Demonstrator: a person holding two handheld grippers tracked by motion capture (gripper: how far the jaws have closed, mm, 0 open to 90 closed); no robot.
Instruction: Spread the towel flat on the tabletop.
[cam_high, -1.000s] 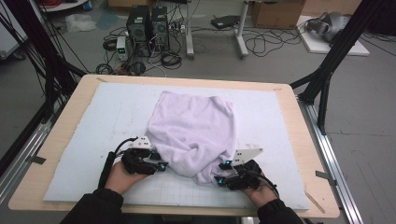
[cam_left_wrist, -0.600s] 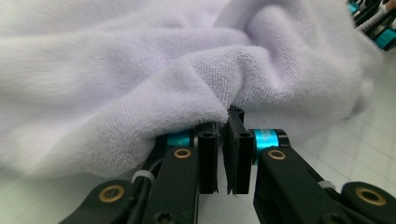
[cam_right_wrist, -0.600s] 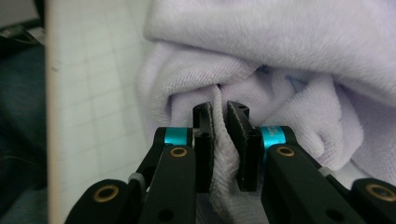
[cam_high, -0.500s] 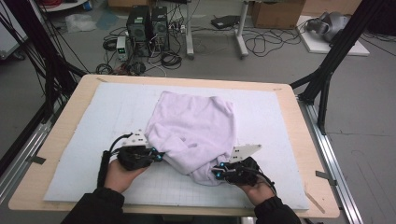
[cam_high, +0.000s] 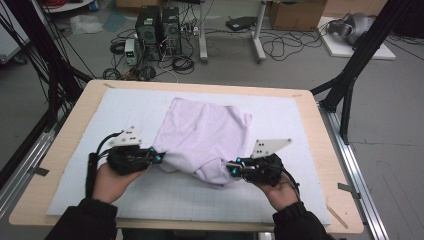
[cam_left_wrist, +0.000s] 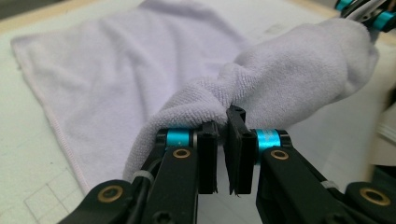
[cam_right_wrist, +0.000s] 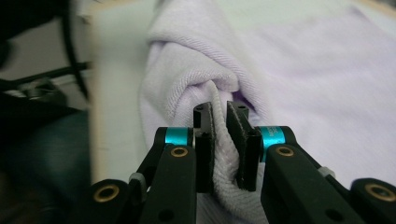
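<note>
Black claw (cam_left_wrist: 222, 154), cyan collars, brass screws, dark sleeves (cam_high: 85, 220)

One lilac towel (cam_high: 205, 135), two hand-held grippers, left (cam_high: 159, 159) and right (cam_high: 231, 167), one table (cam_high: 320, 150).

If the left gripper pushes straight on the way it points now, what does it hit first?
The left gripper is already shut on the lavender towel, so it meets the bunched fold right at its tips. Past that bunch, probably the right gripper, though depth is unclear.

The towel's (cam_high: 205, 137) near corners are hidden under its own bunched folds — lower centre of the high view; the left of the right gripper view is blurred dark.
</note>
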